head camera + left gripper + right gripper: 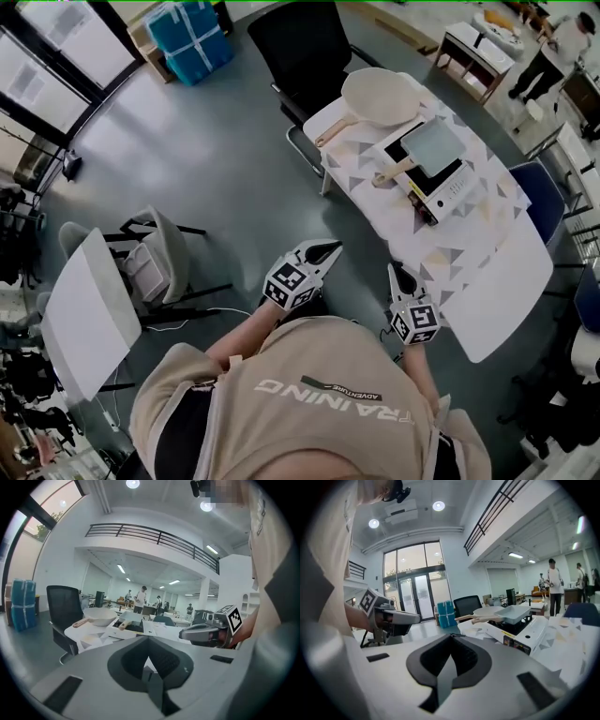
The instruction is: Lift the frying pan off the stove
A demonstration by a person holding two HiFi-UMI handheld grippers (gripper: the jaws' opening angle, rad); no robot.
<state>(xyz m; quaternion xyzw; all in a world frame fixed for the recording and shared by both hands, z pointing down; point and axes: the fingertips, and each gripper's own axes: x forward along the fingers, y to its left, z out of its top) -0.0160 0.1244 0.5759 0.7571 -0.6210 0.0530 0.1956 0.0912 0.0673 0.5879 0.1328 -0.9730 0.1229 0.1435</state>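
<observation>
Frying pan (433, 147): square and grey, on the stove (448, 190); its wooden handle (394, 172) overhangs the stove's edge on the grippers' side.
Round pan (380, 94): on the desk (487, 281), just beyond the stove.
Right gripper (395, 273): at the desk's edge, short of the stove; jaws closed, empty.
Left gripper (328, 251): off the desk, farther from the stove; jaws closed, empty.
Gripper views: show the jaws meeting; the head view shows only their outsides.
Right gripper view: glass doors (412, 592) left of the stove.

Frying pan (433, 147) atop stove (448, 194), on table (492, 281)
</observation>
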